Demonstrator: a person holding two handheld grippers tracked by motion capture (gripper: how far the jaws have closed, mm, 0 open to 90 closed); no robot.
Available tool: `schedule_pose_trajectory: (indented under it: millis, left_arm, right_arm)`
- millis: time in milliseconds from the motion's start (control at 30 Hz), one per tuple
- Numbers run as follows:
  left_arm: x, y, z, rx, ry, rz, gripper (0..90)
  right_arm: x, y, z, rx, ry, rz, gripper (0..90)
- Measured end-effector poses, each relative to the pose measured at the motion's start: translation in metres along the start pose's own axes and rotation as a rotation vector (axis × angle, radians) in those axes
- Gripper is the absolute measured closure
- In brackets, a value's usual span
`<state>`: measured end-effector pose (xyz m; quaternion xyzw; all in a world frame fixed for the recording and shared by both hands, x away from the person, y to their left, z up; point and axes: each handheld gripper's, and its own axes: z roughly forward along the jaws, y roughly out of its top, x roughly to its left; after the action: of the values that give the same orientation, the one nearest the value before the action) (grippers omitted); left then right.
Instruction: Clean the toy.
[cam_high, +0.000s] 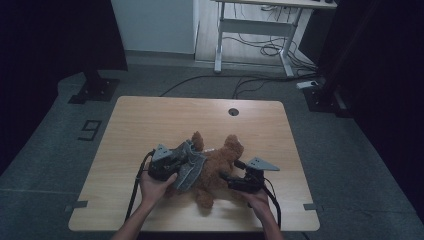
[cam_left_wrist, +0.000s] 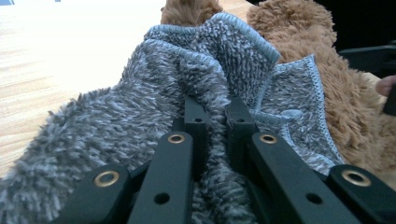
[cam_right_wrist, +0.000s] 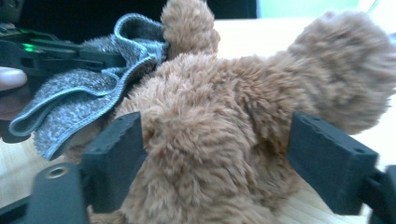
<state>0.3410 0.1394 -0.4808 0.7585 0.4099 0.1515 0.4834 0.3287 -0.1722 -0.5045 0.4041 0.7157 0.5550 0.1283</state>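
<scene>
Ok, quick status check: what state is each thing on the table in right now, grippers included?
Left gripper: shut on the grey cloth.
Grey cloth: bunched and folded, draped against the plush toy.
Right gripper: open, jaws on either side of the plush toy's body.
Brown plush toy: lying on the table, partly covered by the cloth.
Table: wooden top, carrying the toy and cloth.

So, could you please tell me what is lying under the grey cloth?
The grey cloth, pinched by the left claw, drapes over the brown plush toy. The toy's part beneath the cloth is covered.
</scene>
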Motion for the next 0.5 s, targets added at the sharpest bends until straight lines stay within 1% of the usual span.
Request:
schedule_pose_trajectory:
  millis: [33, 67, 100, 133, 167, 200, 233, 333, 367, 400, 433, 467, 500]
  left_arm:
    - [0.000, 0.000, 0.000, 0.000, 0.000, 0.000, 82.9]
    - [0.000, -0.001, -0.001, -0.002, -0.003, 0.000, 82.9]
    - [-0.001, -0.002, -0.002, -0.005, -0.004, -0.002, 82.9]
    - [0.000, -0.004, -0.003, -0.011, -0.005, -0.007, 82.9]
    - [0.000, -0.005, -0.004, -0.013, -0.009, -0.011, 83.0]
    - [0.000, -0.005, -0.004, -0.013, -0.009, -0.011, 82.9]
    - [0.001, -0.005, -0.004, -0.014, -0.012, -0.016, 82.9]
    - [0.001, -0.006, -0.004, -0.020, -0.015, -0.018, 82.9]
    - [0.000, -0.007, -0.004, -0.019, -0.014, -0.015, 83.0]
    - [0.000, -0.007, -0.005, -0.021, -0.011, -0.014, 83.0]
    - [0.000, -0.008, -0.005, -0.024, -0.010, -0.016, 83.0]
    - [0.001, -0.009, -0.006, -0.031, -0.015, -0.022, 83.0]
    - [0.001, -0.009, -0.006, -0.031, -0.015, -0.022, 83.0]
  right_arm:
    - [0.000, 0.000, 0.000, 0.000, 0.000, 0.000, 15.1]
    - [0.000, 0.000, 0.005, 0.034, 0.006, -0.004, 13.6]
    - [-0.001, -0.001, 0.012, 0.070, -0.003, -0.006, 12.7]
    - [-0.004, 0.000, 0.021, 0.095, 0.013, 0.014, 8.9]
    - [-0.005, 0.002, 0.023, 0.107, 0.021, 0.019, 7.7]
    - [-0.005, 0.002, 0.023, 0.107, 0.021, 0.019, 7.7]
    - [-0.005, 0.004, 0.026, 0.122, 0.031, 0.026, 5.9]
    - [-0.006, 0.007, 0.037, 0.197, 0.071, 0.029, 3.3]
    - [-0.004, 0.007, 0.041, 0.224, 0.077, 0.021, 2.8]
    - [-0.002, 0.007, 0.044, 0.242, 0.070, 0.001, 3.3]
    - [0.000, 0.008, 0.046, 0.254, 0.061, -0.012, 5.9]
    - [0.000, 0.008, 0.047, 0.257, 0.054, -0.012, 13.8]
    - [0.000, 0.008, 0.047, 0.257, 0.054, -0.012, 13.8]
